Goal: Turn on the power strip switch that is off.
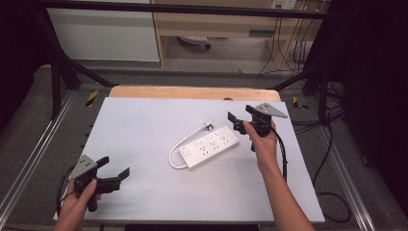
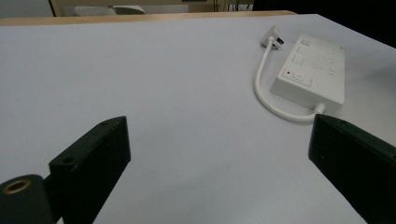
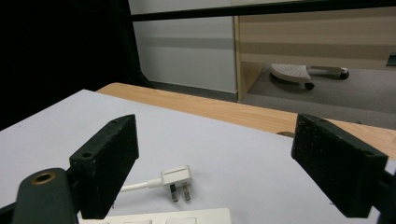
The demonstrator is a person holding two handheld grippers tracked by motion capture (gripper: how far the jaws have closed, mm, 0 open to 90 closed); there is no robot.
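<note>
High view: our right gripper (image 1: pixel 239 120), jaws wide, hovers right of centre by the power strip (image 1: pixel 209 146); we should approach its plug (image 1: pixel 208 125) squarely.
Left gripper view: left gripper (image 2: pixel 219 154) spread, empty, strip upper right.
Right gripper view: plug bottom centre; we centre it.

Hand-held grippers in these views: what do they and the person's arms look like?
Each hand-held gripper, left and right, is black, with two flat rectangular jaws, a grey three-cornered top plate and a trailing black cable. A brass-coloured ring sits beside one jaw. No sleeves show on the forearms.
</note>
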